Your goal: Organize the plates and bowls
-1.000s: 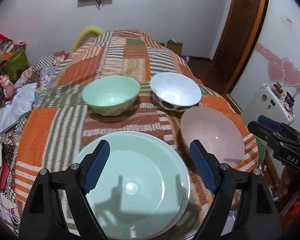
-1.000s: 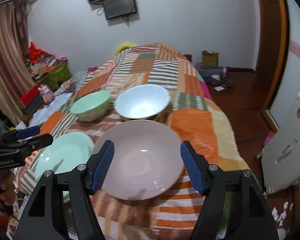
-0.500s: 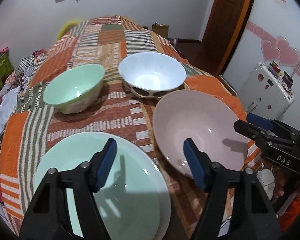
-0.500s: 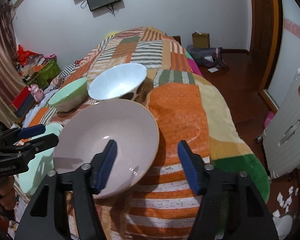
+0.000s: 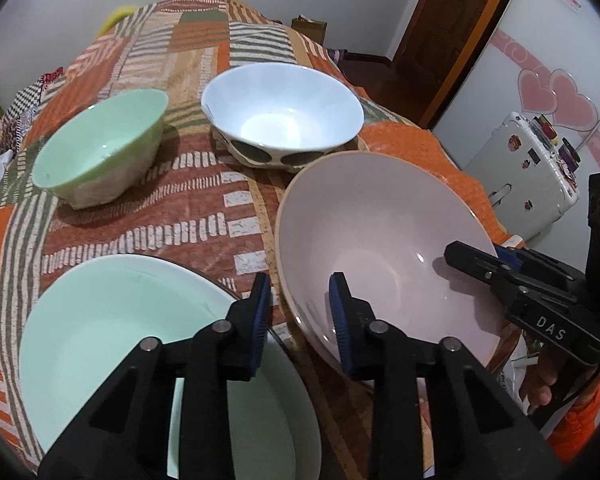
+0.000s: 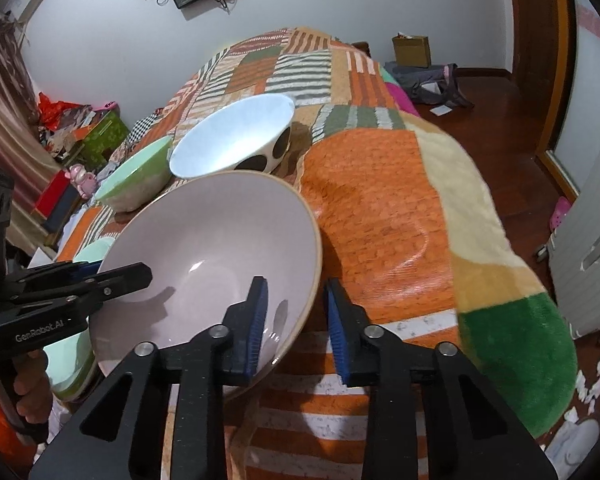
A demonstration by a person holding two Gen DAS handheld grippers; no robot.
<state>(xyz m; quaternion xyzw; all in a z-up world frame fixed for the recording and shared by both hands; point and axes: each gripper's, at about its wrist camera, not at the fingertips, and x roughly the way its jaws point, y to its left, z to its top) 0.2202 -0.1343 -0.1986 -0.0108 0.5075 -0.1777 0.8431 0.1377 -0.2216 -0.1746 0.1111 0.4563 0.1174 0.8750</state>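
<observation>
A wide pink bowl (image 5: 380, 232) sits on the patchwork blanket, also in the right wrist view (image 6: 212, 252). My left gripper (image 5: 300, 312) straddles its near-left rim, jaws narrowed but apart, not clamped. My right gripper (image 6: 294, 320) straddles its right rim the same way. A mint green plate (image 5: 112, 340) lies left of the pink bowl. Behind stand a green bowl (image 5: 100, 152) and a white bowl with dark spots (image 5: 280, 112), both also in the right wrist view: green bowl (image 6: 136, 180), white bowl (image 6: 232, 140).
The bed's blanket (image 6: 380, 208) drops off at the right edge toward a wooden floor (image 6: 500, 92). A white appliance (image 5: 528, 176) stands right of the bed. Clutter and boxes (image 6: 80, 132) sit along the left wall.
Both grippers have moved in to the pink bowl's rim from either side, and their jaws have narrowed around it.
</observation>
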